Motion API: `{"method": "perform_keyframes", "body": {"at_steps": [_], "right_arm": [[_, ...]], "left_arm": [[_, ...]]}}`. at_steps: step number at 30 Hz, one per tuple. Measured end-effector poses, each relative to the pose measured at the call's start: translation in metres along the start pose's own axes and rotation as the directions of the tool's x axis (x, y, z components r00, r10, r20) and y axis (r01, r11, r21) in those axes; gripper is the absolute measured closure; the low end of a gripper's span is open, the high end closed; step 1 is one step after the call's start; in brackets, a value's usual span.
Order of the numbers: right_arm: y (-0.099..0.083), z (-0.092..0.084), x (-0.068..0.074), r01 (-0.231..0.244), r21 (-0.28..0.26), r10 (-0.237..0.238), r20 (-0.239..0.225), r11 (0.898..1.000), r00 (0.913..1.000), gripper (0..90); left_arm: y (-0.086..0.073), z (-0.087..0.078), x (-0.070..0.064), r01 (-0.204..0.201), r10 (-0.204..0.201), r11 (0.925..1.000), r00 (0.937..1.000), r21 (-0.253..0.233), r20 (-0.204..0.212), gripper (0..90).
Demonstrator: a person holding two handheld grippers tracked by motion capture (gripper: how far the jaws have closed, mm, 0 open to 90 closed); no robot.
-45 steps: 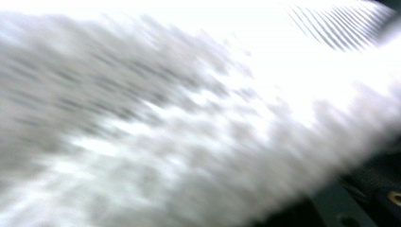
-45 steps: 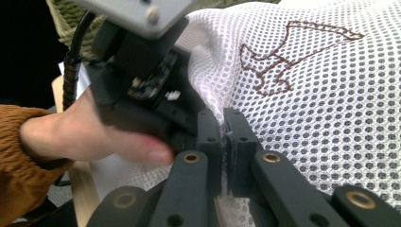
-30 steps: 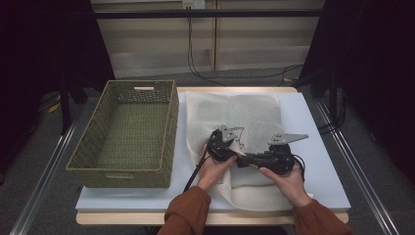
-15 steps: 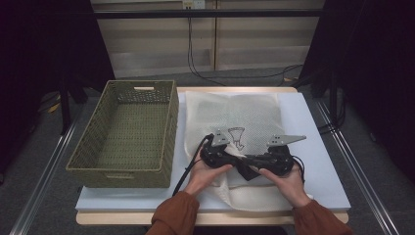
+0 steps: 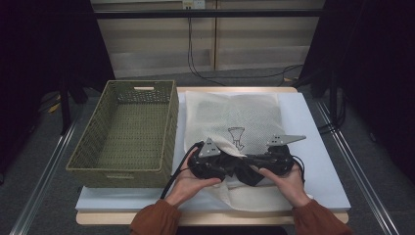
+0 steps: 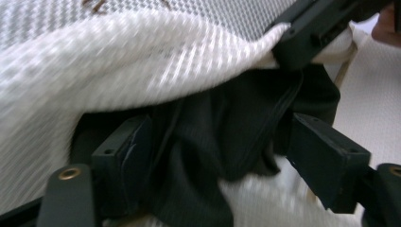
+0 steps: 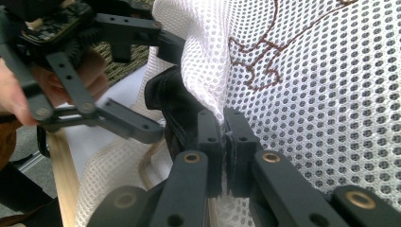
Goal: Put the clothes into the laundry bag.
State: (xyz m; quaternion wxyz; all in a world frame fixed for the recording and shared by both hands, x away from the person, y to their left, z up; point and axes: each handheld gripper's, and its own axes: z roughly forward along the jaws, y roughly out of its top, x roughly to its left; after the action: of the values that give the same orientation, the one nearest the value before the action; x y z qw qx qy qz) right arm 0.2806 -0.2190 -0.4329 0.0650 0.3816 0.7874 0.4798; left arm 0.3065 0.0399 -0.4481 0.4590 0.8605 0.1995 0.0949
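Currently, by label:
Right gripper (image 7: pixel 224 137): jaws pinched together on the edge of the white mesh bag (image 7: pixel 307 109); the mesh fold sits between the pads, with the black garment (image 7: pixel 170 101) just beside them on the left.
Left gripper (image 6: pixel 217 156): jaws have just been opening and stand wide apart; black garment (image 6: pixel 222 142) lies between them, pads not pressing on it as far as the frame shows.
Mesh bag edge: lifted over the garment in the left gripper view, held up by the right gripper's jaws at upper right.
Garment position: bunched at the bag's near opening, between both grippers, partly under the mesh.
Bag (image 5: pixel 235 122): flat on the white table (image 5: pixel 318 147), long axis running away from the person, mouth toward the person.
Wicker basket (image 5: pixel 127 132): left of the bag, just beside it.
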Motion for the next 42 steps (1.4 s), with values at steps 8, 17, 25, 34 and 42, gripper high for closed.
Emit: {"method": "perform_keyframes", "body": {"at_steps": [8,17,25,34,42], "right_arm": [[0.001,0.0,0.001,0.003,0.003,-0.003,0.004,1.0,1.0,87.2],[0.001,-0.001,0.001,0.003,-0.002,-0.003,0.003,1.0,1.0,87.1],[0.003,-0.005,0.0,-0.003,-0.014,0.003,0.01,1.0,0.9999,87.2],[0.003,-0.006,0.0,0.0,-0.012,0.0,0.012,1.0,0.9999,87.3],[0.006,-0.007,0.004,0.007,-0.024,-0.007,0.002,1.0,1.0,87.4]], "left_arm": [[-0.018,0.013,0.018,0.07,-0.066,0.9965,0.9956,0.047,-0.066,22.3],[0.005,0.027,0.014,0.04,-0.043,0.9983,0.996,0.041,0.078,49.6],[0.015,0.05,-0.004,-0.058,0.043,0.9927,0.9888,0.106,0.143,31.4],[0.006,0.055,-0.01,-0.139,0.129,0.9812,0.9884,0.134,0.08,53.0],[0.026,0.064,0.003,-0.059,0.06,0.9907,0.9982,0.122,-0.001,76.6]]}}
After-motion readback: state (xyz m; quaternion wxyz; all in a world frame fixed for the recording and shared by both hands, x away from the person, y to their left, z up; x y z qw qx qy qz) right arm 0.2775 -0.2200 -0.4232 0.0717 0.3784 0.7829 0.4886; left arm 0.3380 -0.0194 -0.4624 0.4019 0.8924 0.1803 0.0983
